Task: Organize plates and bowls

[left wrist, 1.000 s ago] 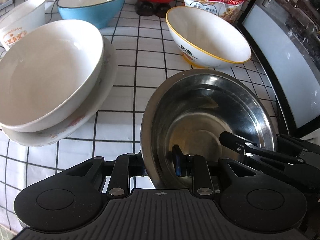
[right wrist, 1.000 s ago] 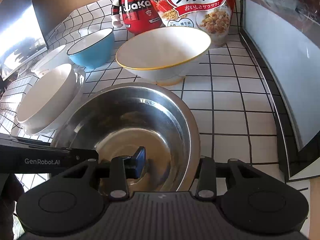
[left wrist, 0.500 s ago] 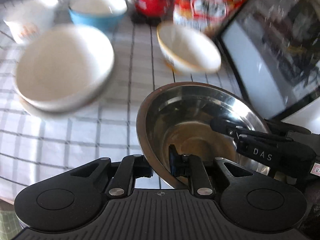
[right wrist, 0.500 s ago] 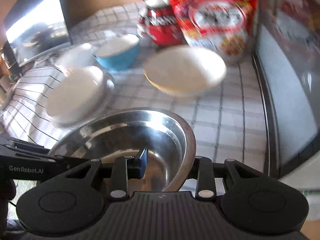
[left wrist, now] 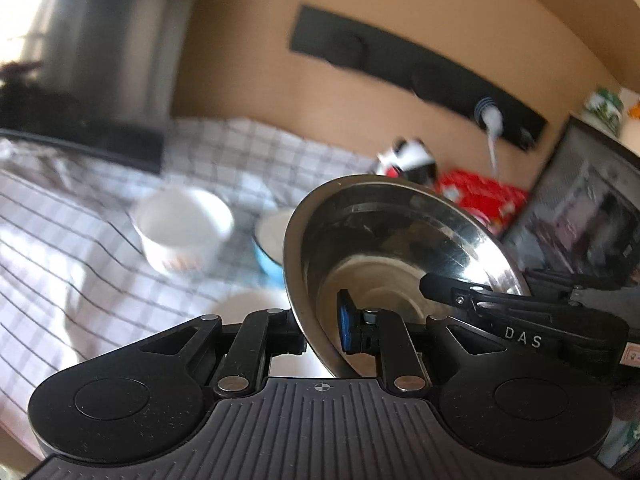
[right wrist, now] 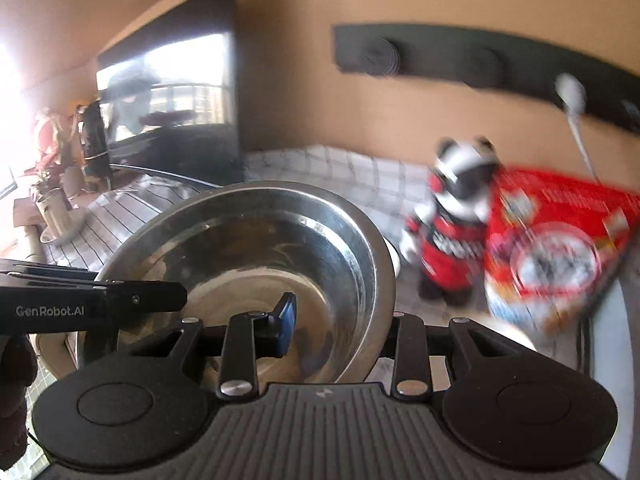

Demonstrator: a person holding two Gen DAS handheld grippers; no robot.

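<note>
Above, a checked worktop [left wrist: 80, 248] is seen, blurred, under a steel bowl [left wrist: 400, 248] that is held off it, tilted, by both grippers. Its left rim is clamped by the left gripper [left wrist: 322, 330] jaws, its right rim by the right gripper [right wrist: 340, 320] jaws. A white bowl [left wrist: 184, 232] and blue bowl [left wrist: 266, 248] are seen behind.

Red cereal bag [right wrist: 560, 240], mascot figure [right wrist: 456, 224], checked cloth [left wrist: 60, 240]
</note>
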